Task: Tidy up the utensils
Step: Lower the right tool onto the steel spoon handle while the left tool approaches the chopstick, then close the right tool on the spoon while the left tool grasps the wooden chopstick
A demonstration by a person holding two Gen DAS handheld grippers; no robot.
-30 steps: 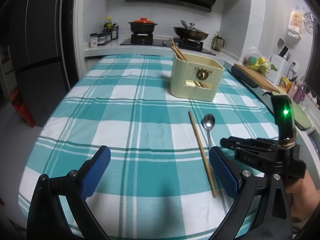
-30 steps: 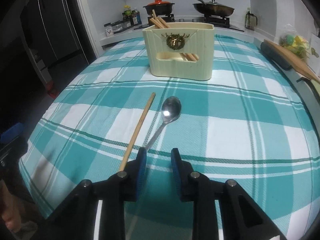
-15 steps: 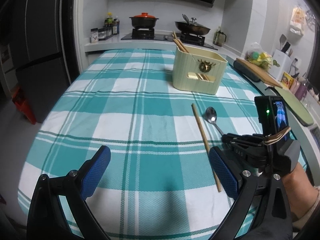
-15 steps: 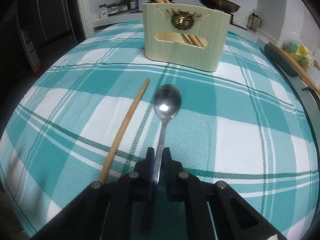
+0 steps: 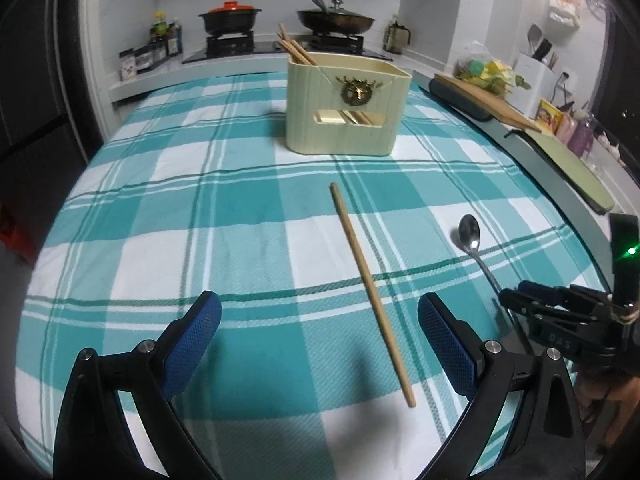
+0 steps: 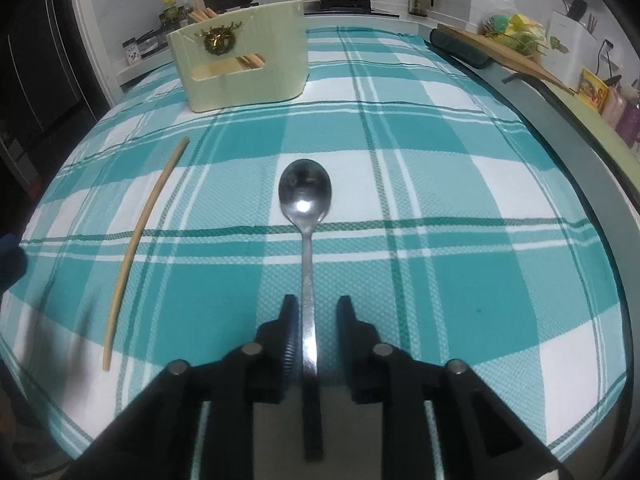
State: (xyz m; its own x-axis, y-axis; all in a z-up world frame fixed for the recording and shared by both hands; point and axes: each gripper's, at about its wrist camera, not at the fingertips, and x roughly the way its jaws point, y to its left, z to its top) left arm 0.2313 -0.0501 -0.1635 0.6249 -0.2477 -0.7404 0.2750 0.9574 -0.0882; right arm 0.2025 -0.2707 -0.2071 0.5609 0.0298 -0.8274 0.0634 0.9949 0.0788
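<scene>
A metal spoon [image 6: 305, 196] lies on the teal checked tablecloth [image 6: 440, 184], bowl pointing away. Its handle runs between the fingers of my right gripper [image 6: 316, 308], whose jaws are opening; a gap shows on each side of the handle. A single wooden chopstick [image 5: 370, 288] lies left of the spoon [image 5: 469, 234]. My left gripper [image 5: 318, 312] stands wide open, the chopstick's near half between its blue pads [image 5: 444, 344], untouched. A cream utensil holder [image 5: 346, 108] with several chopsticks in it stands at the far middle. The right gripper [image 5: 516, 300] shows at the right edge.
The table's right edge [image 6: 592, 184] curves close to the spoon. Beyond it lie a wooden cutting board [image 5: 484, 100] and a green mat [image 5: 576, 168]. A stove with a red-lidded pot [image 5: 230, 16] and a wok [image 5: 336, 20] sits behind the holder.
The right gripper's jaws were shut on the spoon handle half a second ago and have parted; the spoon now lies further right of the chopstick. The left gripper has moved over the chopstick.
</scene>
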